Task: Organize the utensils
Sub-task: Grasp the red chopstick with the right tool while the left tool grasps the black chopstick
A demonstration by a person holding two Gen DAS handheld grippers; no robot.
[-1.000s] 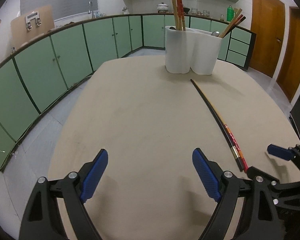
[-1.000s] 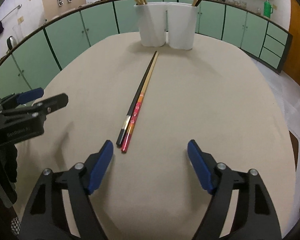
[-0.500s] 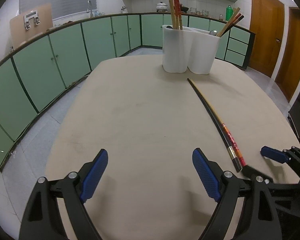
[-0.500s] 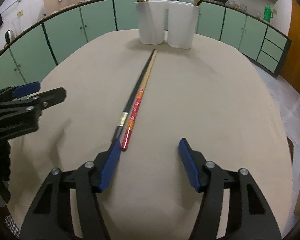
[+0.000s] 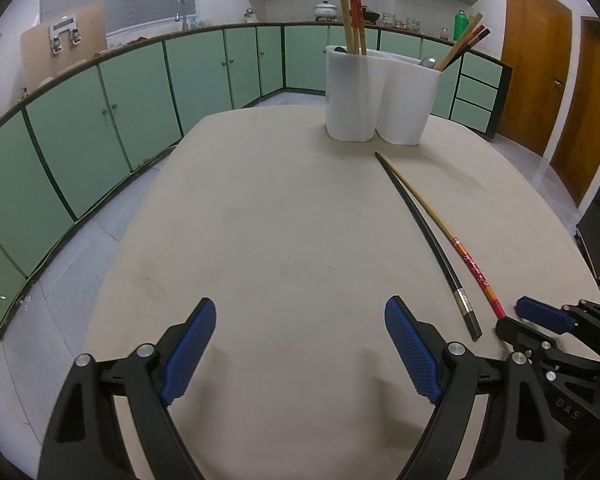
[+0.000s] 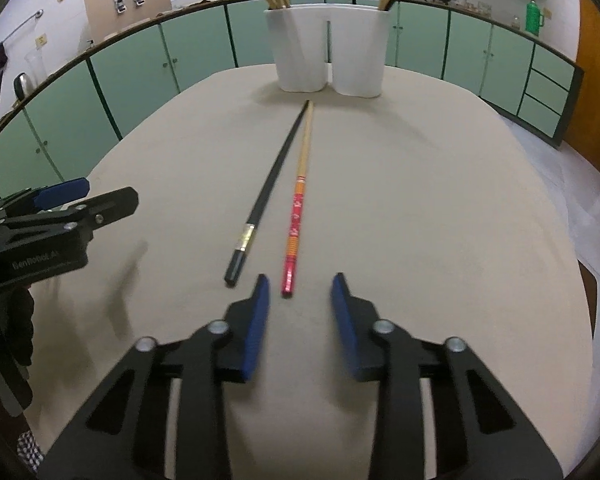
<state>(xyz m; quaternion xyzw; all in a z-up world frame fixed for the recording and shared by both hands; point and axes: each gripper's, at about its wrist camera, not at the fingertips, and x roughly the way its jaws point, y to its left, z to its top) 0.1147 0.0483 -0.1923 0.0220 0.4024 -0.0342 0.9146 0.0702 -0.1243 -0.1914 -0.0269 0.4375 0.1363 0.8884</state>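
Two chopsticks lie side by side on the beige table: a black one (image 6: 266,194) and a wooden one with a red patterned end (image 6: 298,212), tips pointing at a white two-compartment holder (image 6: 328,52) with several chopsticks standing in it. My right gripper (image 6: 298,300) is open, its jaws partly narrowed, right behind the red end, which sits just ahead of the gap. My left gripper (image 5: 300,336) is open and empty over bare table, left of the chopsticks (image 5: 440,240). The holder also shows in the left wrist view (image 5: 380,96).
The beige table (image 6: 420,184) has rounded edges dropping to a tiled floor. Green cabinets (image 5: 100,120) curve around the back and left. Wooden doors (image 5: 540,72) stand at the right. The right gripper appears in the left wrist view (image 5: 540,320).
My right gripper has moved forward and left to the red chopstick end, and its jaws have narrowed. My left gripper has hardly moved.
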